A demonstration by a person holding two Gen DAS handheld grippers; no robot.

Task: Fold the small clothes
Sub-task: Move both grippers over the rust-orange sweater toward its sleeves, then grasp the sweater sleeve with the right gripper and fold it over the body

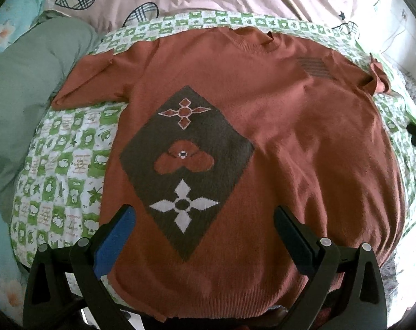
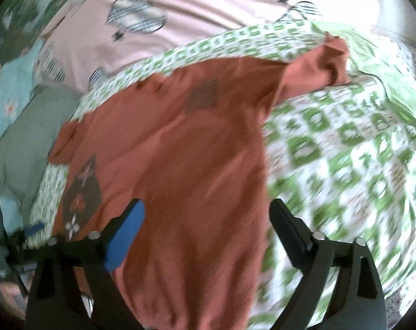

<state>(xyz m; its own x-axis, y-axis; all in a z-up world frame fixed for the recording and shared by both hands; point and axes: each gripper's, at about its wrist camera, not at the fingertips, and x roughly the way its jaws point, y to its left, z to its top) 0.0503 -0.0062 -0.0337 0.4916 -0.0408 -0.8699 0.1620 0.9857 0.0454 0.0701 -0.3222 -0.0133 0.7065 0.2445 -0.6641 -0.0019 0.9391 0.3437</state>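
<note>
The left gripper (image 1: pixel 204 220) and right gripper (image 2: pixel 206 214) both hover wide apart, holding nothing, above the near hem of the sweater (image 1: pixel 263 137), spread flat on the bedsheet (image 1: pixel 70 165). Soft, light knit likely sags; pinch sleeve or hem edges.

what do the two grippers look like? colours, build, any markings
The left gripper and right gripper look identical: matte black angular frames with triangular cut-outs and silver round pins at the joints. Each has one finger with a blue pad and one all black finger. No cables, markings or sleeves show.
</note>
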